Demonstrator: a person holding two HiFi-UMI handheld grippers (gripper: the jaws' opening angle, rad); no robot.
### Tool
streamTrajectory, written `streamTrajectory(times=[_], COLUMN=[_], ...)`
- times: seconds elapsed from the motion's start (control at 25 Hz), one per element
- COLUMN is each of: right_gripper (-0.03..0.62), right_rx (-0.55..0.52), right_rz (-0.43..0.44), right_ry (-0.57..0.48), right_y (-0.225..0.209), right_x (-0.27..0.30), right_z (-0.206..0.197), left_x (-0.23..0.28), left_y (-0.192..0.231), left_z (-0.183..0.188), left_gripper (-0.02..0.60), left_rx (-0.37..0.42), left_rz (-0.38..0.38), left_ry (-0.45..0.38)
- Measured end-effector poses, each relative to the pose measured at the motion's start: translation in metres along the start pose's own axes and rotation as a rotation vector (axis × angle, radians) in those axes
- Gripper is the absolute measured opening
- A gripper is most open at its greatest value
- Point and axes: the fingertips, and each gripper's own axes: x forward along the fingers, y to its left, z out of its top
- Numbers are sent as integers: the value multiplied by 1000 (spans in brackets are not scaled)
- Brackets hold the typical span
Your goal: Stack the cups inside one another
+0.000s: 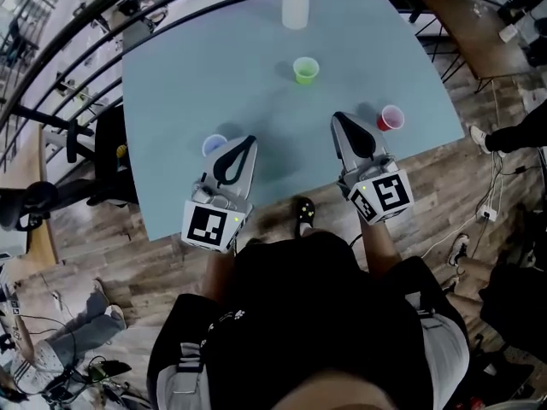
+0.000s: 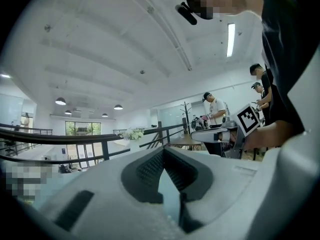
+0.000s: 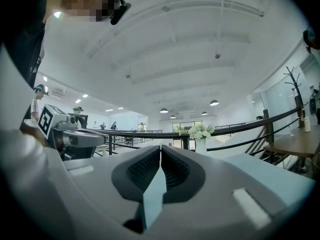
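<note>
**Cups still apart, both claws clenched**

**Head view.** Pale blue table (image 1: 171,84), with a white vase (image 1: 295,5) at its far edge.
- Just this side of the vase: small green plastic cup (image 1: 305,69), upright, mouth up, alone in mid-table.
- Farther from the vase and off to its right: small red plastic cup (image 1: 391,118), upright, close to the table's edge.
- Farthest from the vase, off to its left: small pale-blue plastic cup (image 1: 214,146), upright.
- All three well apart, none nested.

Left gripper (image 1: 249,142): clenched on nothing and aimed roughly toward the vase. Blue cup just beside its jaws, on the outer left side.

Right gripper (image 1: 338,118): likewise squeezed closed and empty. Red cup near on its outer right side, not touching.

**Left gripper view.** Jaw tips pressed together, nothing between them. Vase ahead and a little left, beyond the railing. No cup in sight, so none straight ahead of this claw.

**Right gripper view.** Tips met, only table showing through the slot behind them. Vase ahead, slightly right. No cup in sight here either.

**Judged from this.**
- Task not yet begun.
- Left hand plainly nearer the blue cup, right hand nearer the red. Green cup about equally far from both, toward the vase.
- Cup axes upright and claws level, so probably a side-on pinch across a wall or rim. Needs the jaws parted first and a swing outward, away from the vase's line.
</note>
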Motion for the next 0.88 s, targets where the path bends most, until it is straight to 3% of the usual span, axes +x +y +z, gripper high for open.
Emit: streamTrajectory(times=[0.6,0.88], right_gripper=[24,67], right_rx=[6,-7], right_rz=[66,64], right_ry=[68,138], right_y=[-65,-89], right_x=[65,95], right_z=[-37,-70], left_x=[52,64], left_y=[28,40], left_z=[-10,-16], left_gripper=[-9,-9], left_rx=[-21,-18], left_rz=[143,177], left_ry=[53,76])
